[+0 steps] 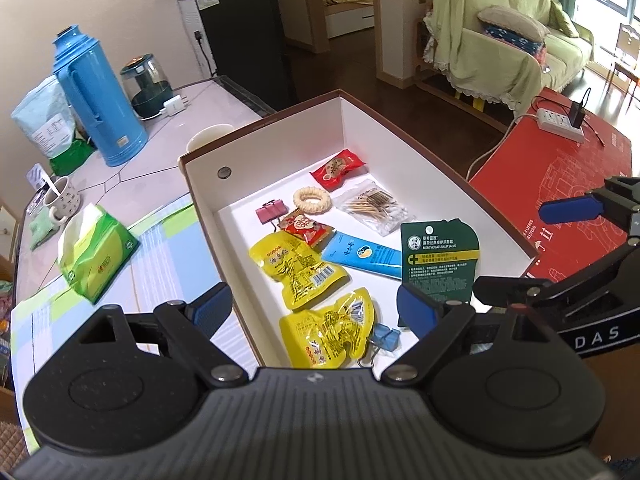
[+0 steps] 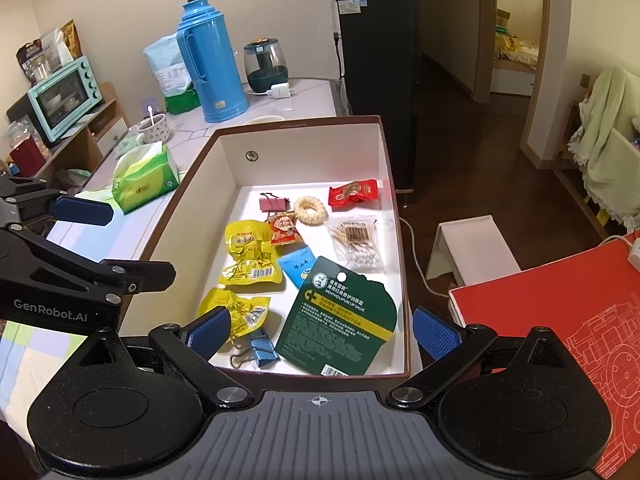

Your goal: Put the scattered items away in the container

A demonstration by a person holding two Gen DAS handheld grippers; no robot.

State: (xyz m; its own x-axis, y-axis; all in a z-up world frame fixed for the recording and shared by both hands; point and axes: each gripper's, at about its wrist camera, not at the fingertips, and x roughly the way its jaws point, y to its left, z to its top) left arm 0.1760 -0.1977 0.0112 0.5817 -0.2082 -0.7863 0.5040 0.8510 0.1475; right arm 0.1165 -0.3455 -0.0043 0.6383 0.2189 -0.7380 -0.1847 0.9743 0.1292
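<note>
A white box with a brown rim [image 1: 404, 142] [image 2: 394, 200] holds the small items: two yellow snack packets [image 1: 298, 270] [image 2: 250, 258], a green lip-salve card [image 1: 440, 258] [image 2: 340, 320], a blue tube [image 1: 360, 256], a red snack packet [image 1: 338, 168] [image 2: 354, 192], a bag of cotton swabs [image 1: 374, 206] [image 2: 358, 242], a woven ring [image 1: 312, 200], a pink clip [image 1: 272, 210] and a blue clip [image 1: 384, 336] [image 2: 262, 350]. My left gripper [image 1: 314, 308] hovers open over the box's near end. My right gripper [image 2: 322, 330] is open above the near rim, holding nothing.
A green tissue pack [image 1: 96, 252] [image 2: 144, 178] lies left of the box on a checked cloth. Behind it stand a mug [image 1: 62, 196], a blue thermos [image 1: 94, 96] and a dark jar [image 1: 148, 84]. A red mat [image 1: 560, 184] [image 2: 560, 312] lies right of the box.
</note>
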